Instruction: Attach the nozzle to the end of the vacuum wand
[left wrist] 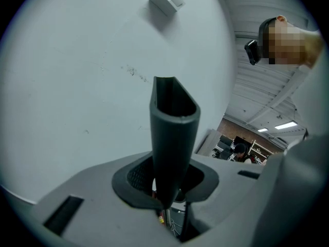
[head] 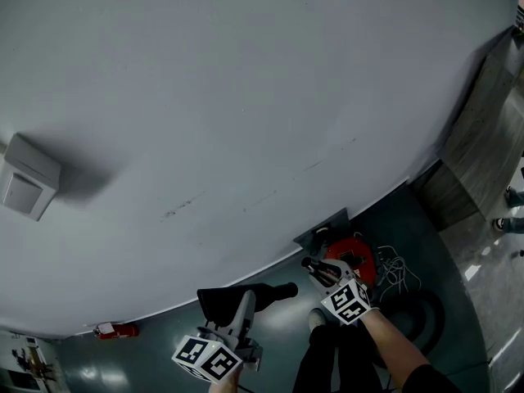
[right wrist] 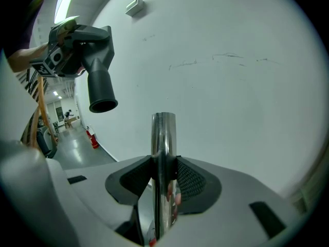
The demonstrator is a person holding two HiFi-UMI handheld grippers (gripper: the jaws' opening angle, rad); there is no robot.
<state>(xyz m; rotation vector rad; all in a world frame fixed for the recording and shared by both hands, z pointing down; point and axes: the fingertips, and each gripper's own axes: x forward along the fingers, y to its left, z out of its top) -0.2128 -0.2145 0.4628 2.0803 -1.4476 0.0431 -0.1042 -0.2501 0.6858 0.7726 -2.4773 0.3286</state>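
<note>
1. Black nozzle (left wrist: pixel 174 133) clamped in left gripper (left wrist: pixel 167 184); chrome wand (right wrist: pixel 163 153) clamped in right gripper (right wrist: pixel 163 179), ends apart, before grey wall (head: pixel 246 97).
2. Line nozzle's round socket up with wand tip, axes matched.
3. Push straight on, keep both grips firm.

Open gap between nozzle (right wrist: pixel 100 81) and wand (right wrist: pixel 163 138)
</note>
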